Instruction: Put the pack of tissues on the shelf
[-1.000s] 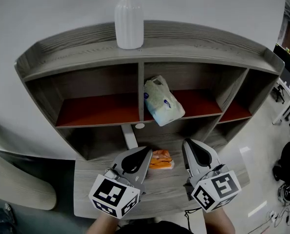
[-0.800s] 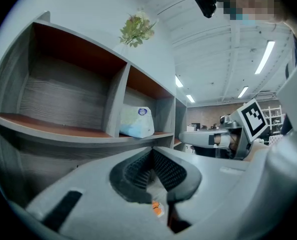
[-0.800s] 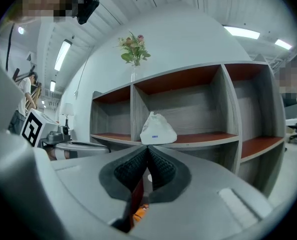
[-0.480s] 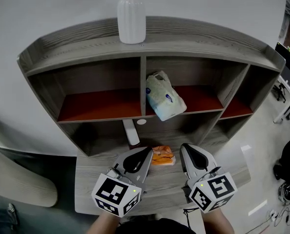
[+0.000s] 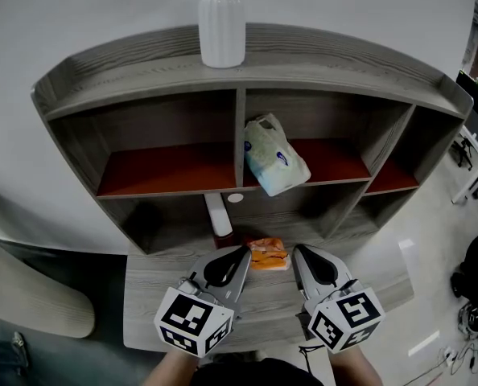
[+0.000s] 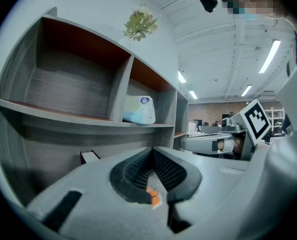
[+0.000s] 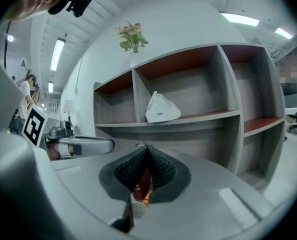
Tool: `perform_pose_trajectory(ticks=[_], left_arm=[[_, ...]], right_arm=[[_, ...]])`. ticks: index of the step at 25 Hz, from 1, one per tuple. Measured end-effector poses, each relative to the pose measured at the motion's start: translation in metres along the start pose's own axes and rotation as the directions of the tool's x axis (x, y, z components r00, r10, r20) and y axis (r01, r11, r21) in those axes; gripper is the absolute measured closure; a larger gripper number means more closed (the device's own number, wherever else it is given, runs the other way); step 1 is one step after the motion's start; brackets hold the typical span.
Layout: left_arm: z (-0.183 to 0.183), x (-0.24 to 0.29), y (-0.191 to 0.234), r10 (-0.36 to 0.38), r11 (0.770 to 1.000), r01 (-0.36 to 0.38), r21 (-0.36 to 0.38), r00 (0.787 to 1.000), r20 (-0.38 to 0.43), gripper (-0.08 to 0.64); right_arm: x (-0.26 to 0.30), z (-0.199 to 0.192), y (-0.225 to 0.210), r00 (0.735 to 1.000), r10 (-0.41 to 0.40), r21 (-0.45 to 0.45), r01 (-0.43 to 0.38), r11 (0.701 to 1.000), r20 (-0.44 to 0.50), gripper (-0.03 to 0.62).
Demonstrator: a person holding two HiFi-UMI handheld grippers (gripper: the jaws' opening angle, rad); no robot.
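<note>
L claw (image 6: 152,149) jaws together; tissue pack (image 6: 138,110) sits on shelf (image 6: 63,115), R claw (image 6: 189,144) off to right.

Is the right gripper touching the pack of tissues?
Apart. The head view shows the pack of tissues up on the shelf, while the right gripper is down over the table.

The shelf (image 5: 142,67) is grey wood grain, with dark red inner boards. The pack of tissues (image 5: 275,158) is white and pale blue with a dark blue mark. The vase (image 5: 222,26) is white and ribbed. The packet (image 5: 268,255) on the grey-grained counter (image 5: 150,296) is orange. The left claw (image 5: 241,253) and right claw (image 5: 298,252) are grey, with black-and-white square markers.
</note>
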State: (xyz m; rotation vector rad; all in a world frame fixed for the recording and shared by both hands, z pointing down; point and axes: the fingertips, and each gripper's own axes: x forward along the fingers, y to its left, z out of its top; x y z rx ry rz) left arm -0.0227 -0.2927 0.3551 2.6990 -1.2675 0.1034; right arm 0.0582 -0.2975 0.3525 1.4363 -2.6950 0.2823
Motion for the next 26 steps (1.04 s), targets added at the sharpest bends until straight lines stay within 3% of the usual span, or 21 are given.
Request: perform_pose_trajectory(ticks=[26], left_arm=[[-0.0064,0.0027,-0.0002,0.004,1.0,-0.004,-0.007,1.0,-0.02,0.571]], right_arm=[[0.0019,-0.0085,-0.0006,0.999,0.013,0.007,-0.013,1.0,-0.035,0.592]])
